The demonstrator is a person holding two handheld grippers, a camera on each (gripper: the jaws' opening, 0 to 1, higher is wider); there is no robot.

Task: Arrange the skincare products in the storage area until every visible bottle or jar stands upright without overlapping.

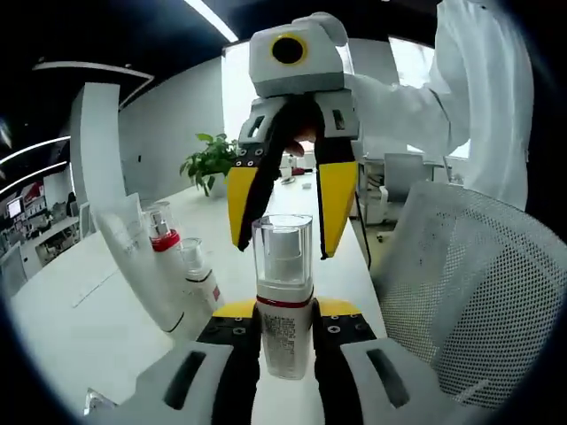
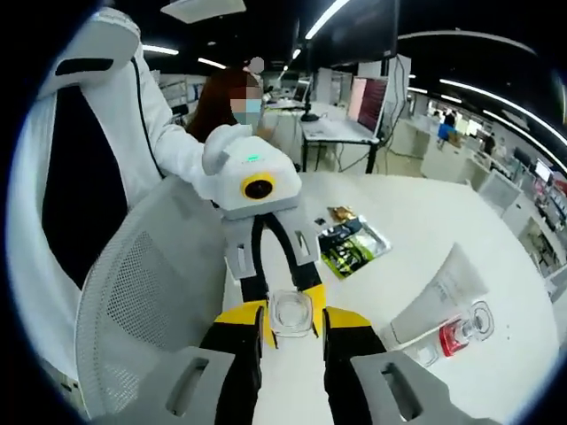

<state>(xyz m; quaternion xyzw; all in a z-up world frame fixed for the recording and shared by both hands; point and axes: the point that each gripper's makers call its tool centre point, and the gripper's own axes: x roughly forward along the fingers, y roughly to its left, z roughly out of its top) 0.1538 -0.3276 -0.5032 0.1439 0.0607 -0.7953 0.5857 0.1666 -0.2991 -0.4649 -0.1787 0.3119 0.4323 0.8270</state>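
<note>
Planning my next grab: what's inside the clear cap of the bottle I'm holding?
Through the bottle's clear cap a white pump nozzle shows. The left gripper covers the bottle's lower part; its opaque body hides the contents.

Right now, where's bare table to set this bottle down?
Bare table lies beyond the dark packets, and another open patch left of the white tube. Crowded: tube, red-collared bottle and small pump bottle cluster beside the held bottle.
</note>
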